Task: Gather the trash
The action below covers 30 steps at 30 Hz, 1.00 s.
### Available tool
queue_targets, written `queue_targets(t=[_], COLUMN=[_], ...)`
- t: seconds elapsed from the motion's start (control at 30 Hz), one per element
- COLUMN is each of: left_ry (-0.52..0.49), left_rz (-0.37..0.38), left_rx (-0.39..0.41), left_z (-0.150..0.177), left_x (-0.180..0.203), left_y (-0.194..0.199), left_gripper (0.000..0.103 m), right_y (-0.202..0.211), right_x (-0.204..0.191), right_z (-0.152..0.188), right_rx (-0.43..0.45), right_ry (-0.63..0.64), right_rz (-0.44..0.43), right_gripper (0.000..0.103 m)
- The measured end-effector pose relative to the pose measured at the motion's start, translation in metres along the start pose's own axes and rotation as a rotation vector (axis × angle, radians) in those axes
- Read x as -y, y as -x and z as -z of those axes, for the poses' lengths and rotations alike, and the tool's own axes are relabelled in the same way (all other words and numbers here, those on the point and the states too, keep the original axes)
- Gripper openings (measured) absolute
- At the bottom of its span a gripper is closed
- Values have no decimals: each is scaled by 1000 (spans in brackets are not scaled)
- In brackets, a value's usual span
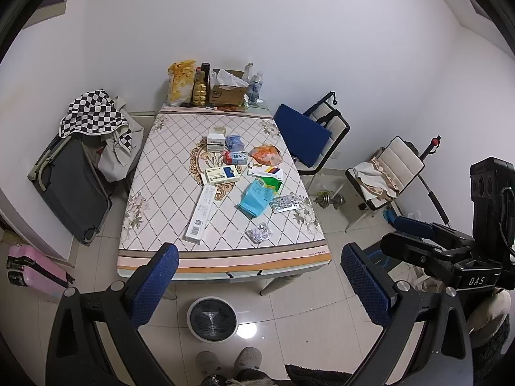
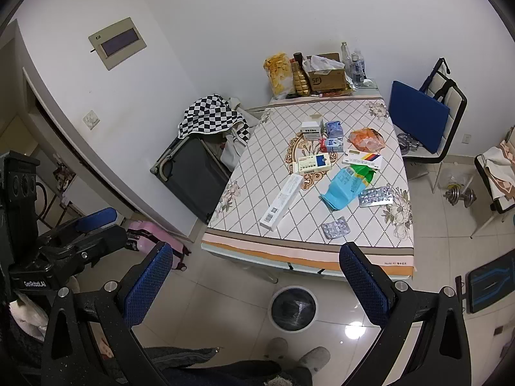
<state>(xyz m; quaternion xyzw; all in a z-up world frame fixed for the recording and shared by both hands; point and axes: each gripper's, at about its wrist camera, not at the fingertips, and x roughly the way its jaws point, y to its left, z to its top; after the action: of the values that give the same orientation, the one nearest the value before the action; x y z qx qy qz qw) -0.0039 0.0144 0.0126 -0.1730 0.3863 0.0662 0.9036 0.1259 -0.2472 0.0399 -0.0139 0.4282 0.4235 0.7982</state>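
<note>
Both grippers wide apart, holding nothing, trash waiting on the table.

The left gripper [image 1: 259, 284] and the right gripper [image 2: 256, 284] sit low in their pictures, each spread wide with nothing between the blue pads. Up and ahead of both is the table [image 1: 222, 259], with the trash in the middle of each picture. Closest is a small pill sheet [image 1: 259, 233], near the front edge. The long white box [image 1: 202, 214] points away from the grippers, leaning a bit right. The bin [image 1: 213, 319] stands on the floor below the table edge. I think the right gripper is a little nearer the pill sheet.
</note>
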Motion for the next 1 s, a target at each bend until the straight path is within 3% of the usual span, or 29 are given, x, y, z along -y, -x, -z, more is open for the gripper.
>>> queue_targets(t=[0.37,0.43,1.0], left_ry=[-1,-12,-16], left_rz=[5,5,11], left_rx=[-2,0,3], left_z=[-10,0,0], left_x=[2,21,21], left_y=[-8,-12,-15], left_gripper=[103,103,103], right_y=[0,0,2], right_x=[1,2,2], right_z=[1,1,-2], right_rx=[-3,-1,2], right_ry=[-2,-3,-7], right_rz=[4,3,0], right_gripper=[103,103,103])
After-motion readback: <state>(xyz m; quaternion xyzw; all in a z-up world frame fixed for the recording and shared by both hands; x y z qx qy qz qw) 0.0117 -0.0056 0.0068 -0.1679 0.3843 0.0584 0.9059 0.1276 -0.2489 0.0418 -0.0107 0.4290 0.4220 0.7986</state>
